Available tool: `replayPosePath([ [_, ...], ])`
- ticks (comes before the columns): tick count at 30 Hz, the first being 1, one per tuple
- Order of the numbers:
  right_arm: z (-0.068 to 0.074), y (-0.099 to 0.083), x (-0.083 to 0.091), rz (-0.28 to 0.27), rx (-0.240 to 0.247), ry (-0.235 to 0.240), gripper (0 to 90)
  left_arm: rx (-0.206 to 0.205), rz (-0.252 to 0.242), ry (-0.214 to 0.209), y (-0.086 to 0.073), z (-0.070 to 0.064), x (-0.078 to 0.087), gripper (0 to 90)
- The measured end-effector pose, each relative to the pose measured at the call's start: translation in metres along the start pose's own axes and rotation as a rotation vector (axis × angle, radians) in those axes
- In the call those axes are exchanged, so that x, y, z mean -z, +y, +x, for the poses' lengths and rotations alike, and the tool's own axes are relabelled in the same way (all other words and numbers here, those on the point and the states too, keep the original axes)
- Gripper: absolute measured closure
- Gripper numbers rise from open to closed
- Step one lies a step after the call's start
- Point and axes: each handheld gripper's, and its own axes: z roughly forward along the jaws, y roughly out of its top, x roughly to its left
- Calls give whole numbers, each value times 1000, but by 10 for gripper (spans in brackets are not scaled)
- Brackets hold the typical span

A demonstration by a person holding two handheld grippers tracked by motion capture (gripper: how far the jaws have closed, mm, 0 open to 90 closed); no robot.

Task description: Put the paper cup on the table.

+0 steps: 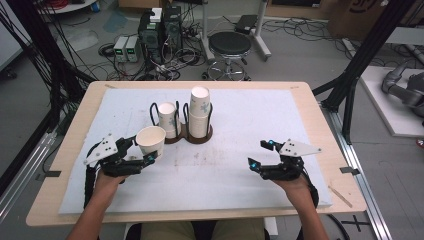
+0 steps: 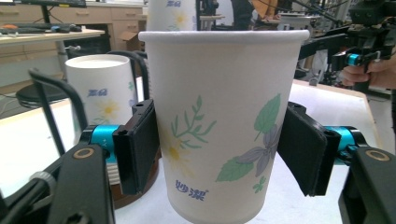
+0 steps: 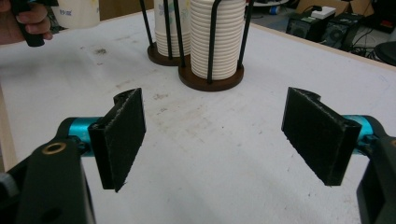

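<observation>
White foam mat (image 1: 240, 165) covers the table. Near its left edge, the left gripper (image 1: 134, 150) clamps a flowered white paper cup (image 1: 150, 140), already lifted from the black wire cup holder (image 1: 187, 131); setting down remains. Toward the right edge, the right gripper (image 1: 262, 155) gapes wide, empty.

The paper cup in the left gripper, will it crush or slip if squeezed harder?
The paper cup looks thin-walled and empty, so probably light and easily dented. The left gripper pads press its sides below the stiffer rolled rim. The taper narrows downward, so it is unlikely to slide down through the pads.

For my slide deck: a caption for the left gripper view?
Left gripper holding a flower-printed paper cup upright, cup holder behind.
</observation>
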Motion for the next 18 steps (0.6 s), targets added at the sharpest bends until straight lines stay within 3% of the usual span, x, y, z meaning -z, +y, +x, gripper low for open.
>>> replayPosePath([
  [9, 0, -1, 1, -2, -1, -6, 223, 10, -3, 62, -5, 15, 11, 323],
  [13, 1, -3, 1, 3, 5, -4, 223, 54, -17, 137, -8, 26, 17, 318],
  [18, 2, -3, 1, 1, 10, -1, 223, 72, -8, 236, -12, 41, 23, 320],
])
